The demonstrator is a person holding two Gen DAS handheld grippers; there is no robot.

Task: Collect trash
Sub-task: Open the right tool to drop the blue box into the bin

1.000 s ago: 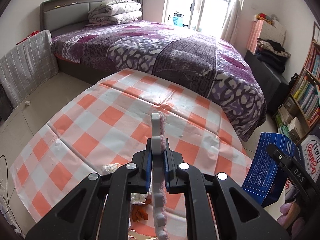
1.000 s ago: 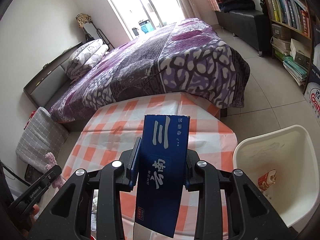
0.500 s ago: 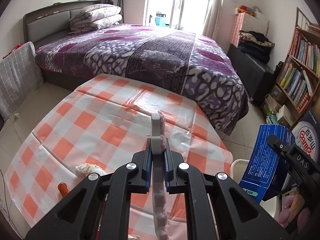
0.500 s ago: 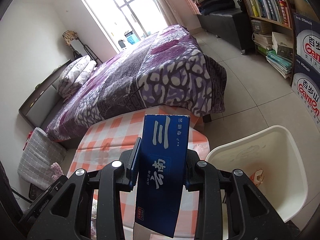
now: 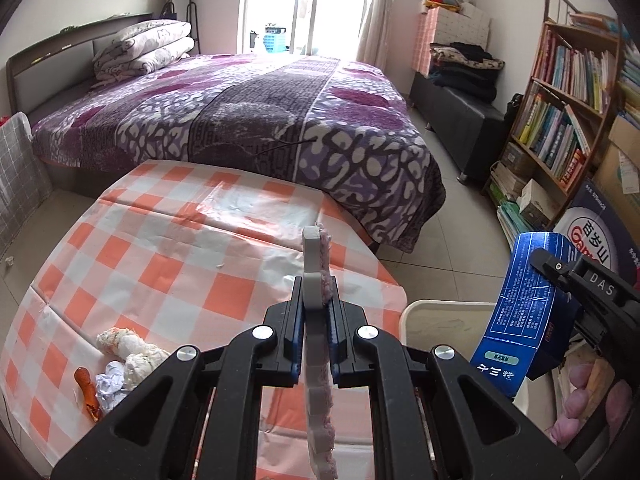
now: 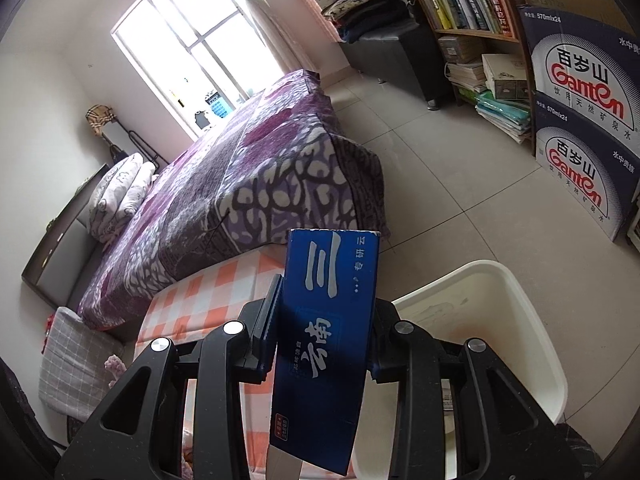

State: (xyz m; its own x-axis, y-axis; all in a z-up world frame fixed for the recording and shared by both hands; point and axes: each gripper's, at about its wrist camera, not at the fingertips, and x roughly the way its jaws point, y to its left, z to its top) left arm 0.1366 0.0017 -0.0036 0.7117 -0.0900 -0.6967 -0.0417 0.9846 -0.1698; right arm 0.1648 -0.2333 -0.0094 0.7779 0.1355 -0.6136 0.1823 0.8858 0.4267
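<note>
Left gripper point(image 5: 316, 334): I see it clamped on a thin grey-and-pink foam strip point(image 5: 316, 280), held edge-on above the orange-checked tablecloth's point(image 5: 160, 248) right edge.
Right gripper point(image 6: 320, 340): closed on a flat dark-blue printed carton point(image 6: 326, 344), upright beside the white plastic bin point(image 6: 532, 320).
Left view only: crumpled white wrappers point(image 5: 128, 354) and an orange scrap point(image 5: 86, 392) near the cloth's front-left edge.
Right view only: the bin's interior, partly hidden.
</note>
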